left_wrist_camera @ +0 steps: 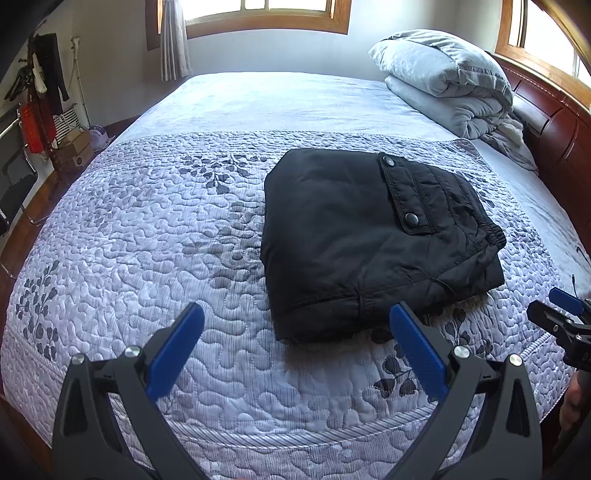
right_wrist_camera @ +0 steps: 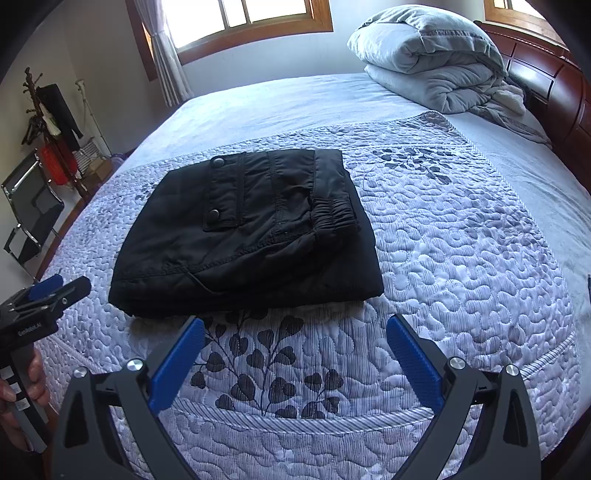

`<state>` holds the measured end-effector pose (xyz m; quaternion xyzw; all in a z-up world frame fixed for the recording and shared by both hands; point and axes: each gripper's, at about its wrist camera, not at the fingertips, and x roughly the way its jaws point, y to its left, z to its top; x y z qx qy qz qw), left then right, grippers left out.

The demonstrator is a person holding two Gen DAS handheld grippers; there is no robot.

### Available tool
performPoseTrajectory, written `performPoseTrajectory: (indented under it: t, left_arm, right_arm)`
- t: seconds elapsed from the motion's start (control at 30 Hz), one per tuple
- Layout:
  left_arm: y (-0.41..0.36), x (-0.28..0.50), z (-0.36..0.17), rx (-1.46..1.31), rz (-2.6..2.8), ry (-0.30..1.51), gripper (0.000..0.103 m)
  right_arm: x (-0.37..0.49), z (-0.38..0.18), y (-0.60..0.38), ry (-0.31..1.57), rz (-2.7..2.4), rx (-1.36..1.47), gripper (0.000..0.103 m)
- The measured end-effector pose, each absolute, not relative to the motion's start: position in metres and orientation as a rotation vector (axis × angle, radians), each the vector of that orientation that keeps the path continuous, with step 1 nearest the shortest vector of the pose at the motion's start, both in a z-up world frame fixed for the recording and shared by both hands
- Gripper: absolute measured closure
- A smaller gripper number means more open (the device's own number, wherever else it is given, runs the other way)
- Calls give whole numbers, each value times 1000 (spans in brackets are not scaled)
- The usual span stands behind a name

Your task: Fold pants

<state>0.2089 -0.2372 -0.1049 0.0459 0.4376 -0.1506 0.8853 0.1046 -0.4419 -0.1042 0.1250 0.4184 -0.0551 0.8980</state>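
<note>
Though folded, pants (left_wrist_camera: 369, 240) mid-quilt (left_wrist_camera: 147, 240).

One folded pair of black pants (left_wrist_camera: 369, 240) with two snap buttons (left_wrist_camera: 411, 219), one rolled grey duvet (left_wrist_camera: 443, 77), two windows (left_wrist_camera: 266, 14), and two grippers (left_wrist_camera: 295, 328) are in view.
</note>
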Motion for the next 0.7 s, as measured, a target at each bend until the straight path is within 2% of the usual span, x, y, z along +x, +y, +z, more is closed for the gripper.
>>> performPoseTrajectory:
  t: [0.7]
  left_arm:
    - [-236, 210, -99, 64, -329, 901, 3]
  right_arm:
    - [107, -110, -446, 881, -120, 264, 4]
